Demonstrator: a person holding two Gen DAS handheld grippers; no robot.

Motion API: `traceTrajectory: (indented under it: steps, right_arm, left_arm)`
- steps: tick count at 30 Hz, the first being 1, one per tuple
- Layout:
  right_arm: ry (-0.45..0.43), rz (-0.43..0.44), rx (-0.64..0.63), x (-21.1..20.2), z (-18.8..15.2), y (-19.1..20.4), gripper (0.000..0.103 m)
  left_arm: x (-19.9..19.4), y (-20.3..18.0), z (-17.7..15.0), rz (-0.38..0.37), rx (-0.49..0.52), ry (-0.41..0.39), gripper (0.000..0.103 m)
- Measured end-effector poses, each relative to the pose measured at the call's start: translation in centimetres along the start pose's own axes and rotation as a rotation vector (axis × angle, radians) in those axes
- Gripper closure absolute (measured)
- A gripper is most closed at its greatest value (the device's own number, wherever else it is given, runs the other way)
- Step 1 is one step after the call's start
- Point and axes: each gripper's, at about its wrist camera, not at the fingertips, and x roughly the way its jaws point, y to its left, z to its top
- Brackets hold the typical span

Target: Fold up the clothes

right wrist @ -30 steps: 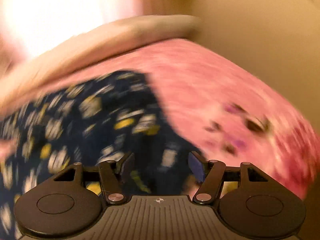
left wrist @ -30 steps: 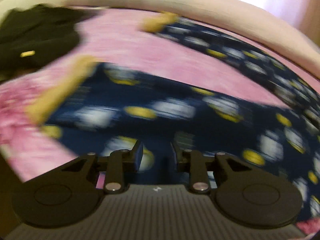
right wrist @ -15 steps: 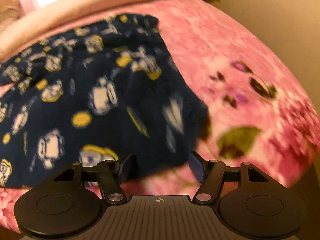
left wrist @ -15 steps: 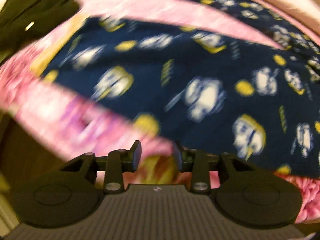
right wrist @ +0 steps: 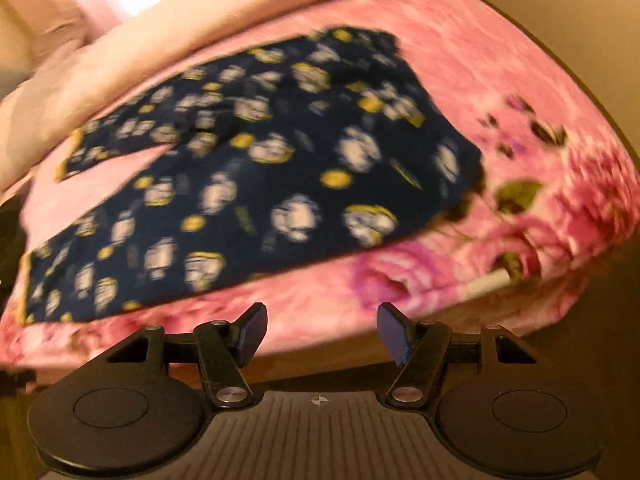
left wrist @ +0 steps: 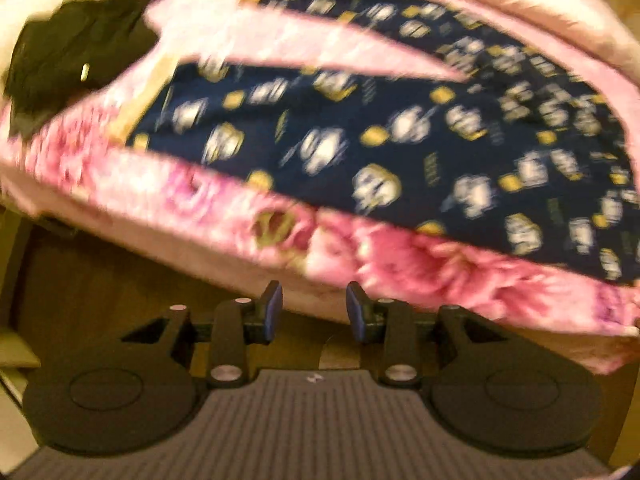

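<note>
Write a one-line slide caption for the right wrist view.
Open right claw faces navy patterned pants spread on a pink floral blanket.

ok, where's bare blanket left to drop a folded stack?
Freest: the pink floral blanket past the waist end of the navy print pants, out to the far bed edge. Narrow strips: between the two pant legs, and along the near edge. Crowded: the black garment fills the corner beyond the leg cuffs.

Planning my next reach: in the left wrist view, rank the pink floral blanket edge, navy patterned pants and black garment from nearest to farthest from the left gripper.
From the left gripper:
1. Pink floral blanket edge, just ahead.
2. Navy patterned pants, beyond, centre-right.
3. Black garment, far upper left.
</note>
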Motion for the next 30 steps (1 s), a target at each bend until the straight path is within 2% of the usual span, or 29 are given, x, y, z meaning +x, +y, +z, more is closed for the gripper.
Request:
traceTrajectory:
  steps: [6,13,20,24,30]
  right_arm:
    - [-0.120,0.045,-0.056,-5.9,1.6,3.0,0.039]
    - [-0.209,0.078,-0.085,-11.6,2.0,5.1,0.039]
    - [-0.146,0.027,-0.206,-13.0,-0.7,6.5,0.039]
    - [-0.095,0.038,-0.206,-12.5,-2.4,6.4,0.039]
    - [-0.054,0.034,-0.214,-12.3,-3.0,7.1,0.039]
  left_arm:
    - [-7.6,-1.2,2.2,-0.034,0.025,-0.163,0.068]
    - [-13.3,-1.6,2.3,-0.065,0.029,-0.268,0.064]
    - [-14.7,-1.7,1.0,-0.037,0.038,-0.267,0.061]
    - [-14.9,-1.7,0.1,-0.018,0.053,-0.251,0.059]
    - [-15.4,-1.7,-0.8,-0.005,0.067,-0.231,0.053]
